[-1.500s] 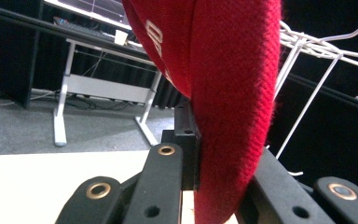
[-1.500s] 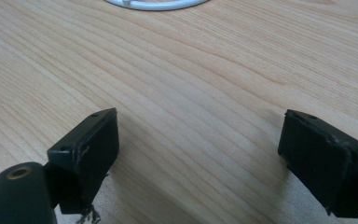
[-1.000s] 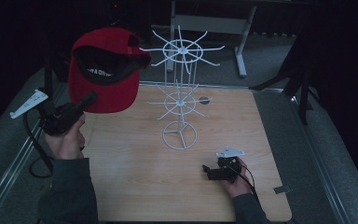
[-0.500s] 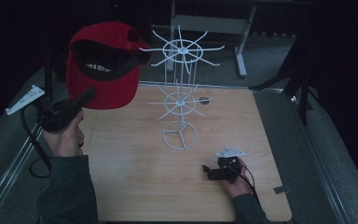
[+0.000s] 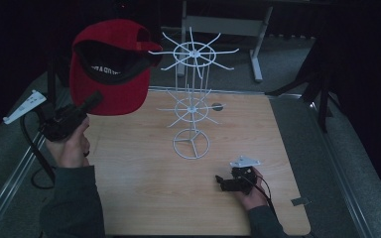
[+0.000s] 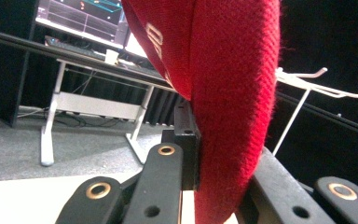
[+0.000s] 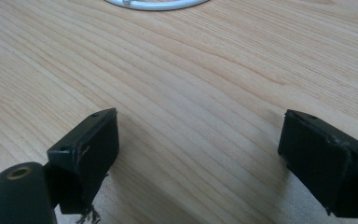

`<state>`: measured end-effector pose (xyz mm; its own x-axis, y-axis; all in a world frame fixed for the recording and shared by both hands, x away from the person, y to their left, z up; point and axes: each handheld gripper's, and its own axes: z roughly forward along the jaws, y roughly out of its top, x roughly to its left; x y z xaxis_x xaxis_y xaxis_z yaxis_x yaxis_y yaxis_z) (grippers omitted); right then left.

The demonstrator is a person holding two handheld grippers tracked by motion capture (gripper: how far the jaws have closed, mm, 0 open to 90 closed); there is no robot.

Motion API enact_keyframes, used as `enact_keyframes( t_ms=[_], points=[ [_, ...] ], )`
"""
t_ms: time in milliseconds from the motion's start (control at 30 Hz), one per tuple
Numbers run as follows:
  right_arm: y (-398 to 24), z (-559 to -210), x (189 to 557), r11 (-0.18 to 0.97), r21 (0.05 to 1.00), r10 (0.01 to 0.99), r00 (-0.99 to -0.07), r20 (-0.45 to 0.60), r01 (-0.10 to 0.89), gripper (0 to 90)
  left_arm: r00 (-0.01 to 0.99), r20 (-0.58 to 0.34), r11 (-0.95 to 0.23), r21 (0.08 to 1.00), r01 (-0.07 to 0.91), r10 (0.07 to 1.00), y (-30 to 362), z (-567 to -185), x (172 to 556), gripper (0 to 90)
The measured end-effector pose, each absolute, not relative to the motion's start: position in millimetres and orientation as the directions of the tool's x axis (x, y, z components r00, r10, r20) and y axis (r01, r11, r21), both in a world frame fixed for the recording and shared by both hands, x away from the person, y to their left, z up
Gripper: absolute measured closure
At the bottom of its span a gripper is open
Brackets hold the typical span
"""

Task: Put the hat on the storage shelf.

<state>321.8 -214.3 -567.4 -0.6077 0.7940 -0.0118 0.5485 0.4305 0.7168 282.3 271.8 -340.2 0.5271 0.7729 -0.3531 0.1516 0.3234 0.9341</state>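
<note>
A red cap (image 5: 111,69) with a black inside hangs in the air at the left of the high view, its brim clamped in my left gripper (image 5: 93,101). Up close in the left gripper view, the red fabric (image 6: 223,93) fills the gap between the jaws. To the cap's right stands a white wire rack (image 5: 192,94) with two tiers of hooks and a ring base (image 5: 191,144); one hook (image 6: 324,86) shows past the cap. My right gripper (image 5: 220,181) rests low on the wooden table (image 5: 144,198) near its front right, open, with bare wood (image 7: 200,121) between the jaws.
The rack's base ring edge (image 7: 154,4) lies just ahead of the right gripper. A metal-legged desk (image 5: 223,25) stands beyond the table's far edge. Dark grey floor (image 5: 327,148) surrounds the table. A small dark disc (image 5: 217,106) lies behind the rack.
My left gripper has lifted the cap slightly and carried it a little toward the rack's top tier. The right gripper has stayed in place.
</note>
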Motion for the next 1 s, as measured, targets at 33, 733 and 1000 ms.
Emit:
enact_keyframes(
  t_ms=[33,733,1000],
  points=[
    [-214,-567,322,0.431,0.717,0.794,-0.608,-0.012,0.549,12.1,0.528,-0.351,0.323,0.935,0.149,0.773,272,-341,281,85.5],
    [-214,-567,322,0.431,0.717,0.794,-0.608,-0.013,0.548,12.1,0.532,-0.303,0.294,0.95,0.104,0.79,262,-357,258,85.4],
    [-214,-568,322,0.43,0.718,0.794,-0.608,-0.012,0.548,12.1,0.523,-0.287,0.277,0.956,0.099,0.803,259,-386,255,85.4]
  ],
)
